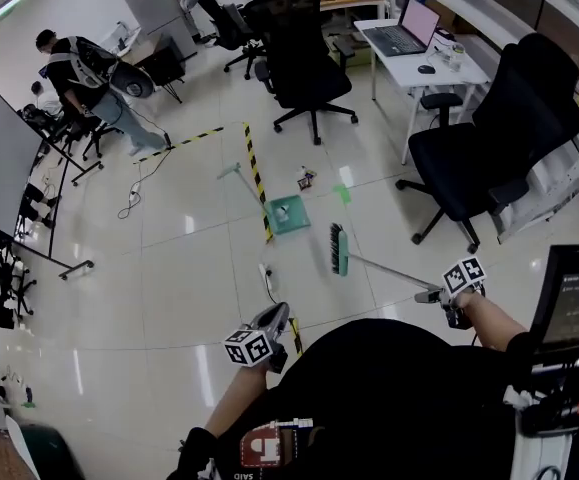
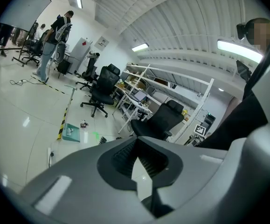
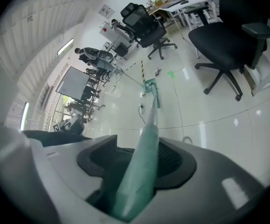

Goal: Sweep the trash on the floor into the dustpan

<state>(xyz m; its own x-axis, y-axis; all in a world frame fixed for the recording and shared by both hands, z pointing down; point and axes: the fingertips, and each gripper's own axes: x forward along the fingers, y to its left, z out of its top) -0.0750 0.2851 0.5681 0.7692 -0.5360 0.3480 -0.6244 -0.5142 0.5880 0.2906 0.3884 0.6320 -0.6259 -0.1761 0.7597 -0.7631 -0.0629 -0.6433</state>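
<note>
A teal dustpan (image 1: 287,213) lies flat on the pale floor beside a yellow-black tape line, its long handle pointing up-left. Small dark trash (image 1: 306,178) sits just beyond it, apart from it. My right gripper (image 1: 431,295) is shut on the handle of the green broom (image 1: 339,249), whose head rests on the floor right of the pan. The handle (image 3: 146,148) runs out between the right jaws towards the dustpan (image 3: 149,85). My left gripper (image 1: 274,316) hangs low near my body, jaws shut on nothing (image 2: 137,146). The left gripper view shows the dustpan (image 2: 71,131) and trash (image 2: 83,124) far off.
Black office chairs stand around: one beyond the trash (image 1: 304,63), one at the right (image 1: 499,138). A white desk with a laptop (image 1: 409,30) is at the back right. A cable and socket strip (image 1: 266,276) lie on the floor near the tape. A person (image 1: 84,73) stands far left.
</note>
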